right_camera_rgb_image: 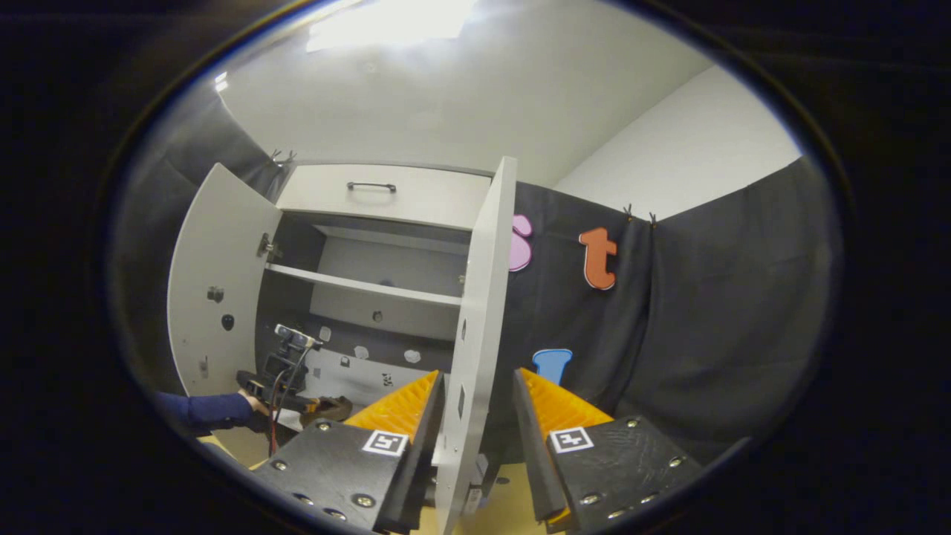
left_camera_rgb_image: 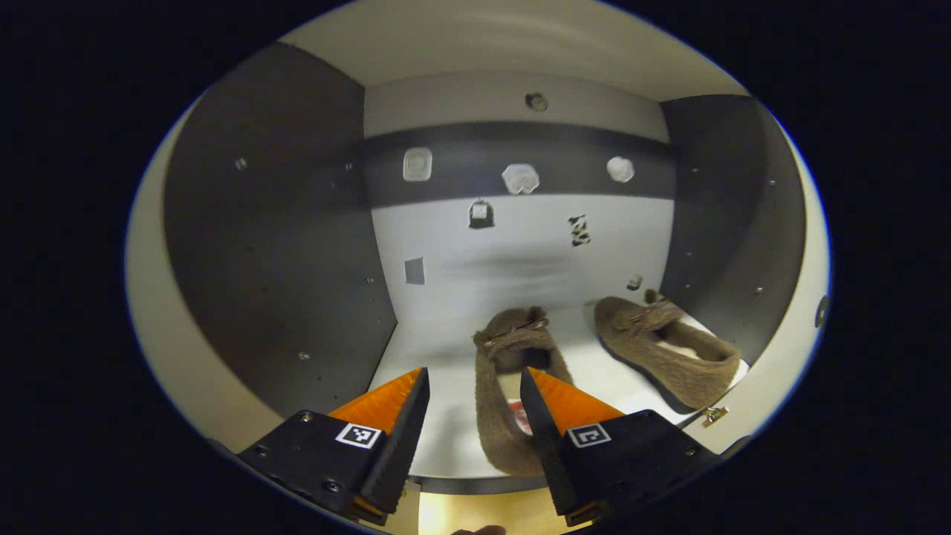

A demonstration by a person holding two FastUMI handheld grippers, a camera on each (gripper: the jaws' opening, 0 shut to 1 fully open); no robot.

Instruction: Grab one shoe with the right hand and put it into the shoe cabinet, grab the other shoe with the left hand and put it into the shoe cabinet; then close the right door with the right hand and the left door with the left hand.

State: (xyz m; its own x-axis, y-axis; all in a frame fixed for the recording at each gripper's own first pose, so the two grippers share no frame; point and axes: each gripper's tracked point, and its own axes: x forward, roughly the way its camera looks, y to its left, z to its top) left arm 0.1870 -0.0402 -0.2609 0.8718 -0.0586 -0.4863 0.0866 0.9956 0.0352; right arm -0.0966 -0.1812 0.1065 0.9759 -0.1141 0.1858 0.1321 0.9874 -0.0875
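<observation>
Shoe cabinet (left_camera_rgb_image: 267, 245) btm shelf: 2 fuzzy brown shoes, near shoe (left_camera_rgb_image: 513, 386) and far shoe (left_camera_rgb_image: 669, 357), apart. Left hand-held gripper (left_camera_rgb_image: 474, 394) open, empty. Right hand-held gripper (right_camera_rgb_image: 477, 401) open, straddling right door (right_camera_rgb_image: 475, 334) edge.

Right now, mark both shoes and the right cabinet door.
Near shoe (left_camera_rgb_image: 499, 416): left gripper view, on its fuzzy left side wall.
Far shoe (left_camera_rgb_image: 672, 357): left gripper view, on its outer side, by the cabinet's right wall.
Right door (right_camera_rgb_image: 479, 312): right gripper view, on its inner face, mid-height.
</observation>
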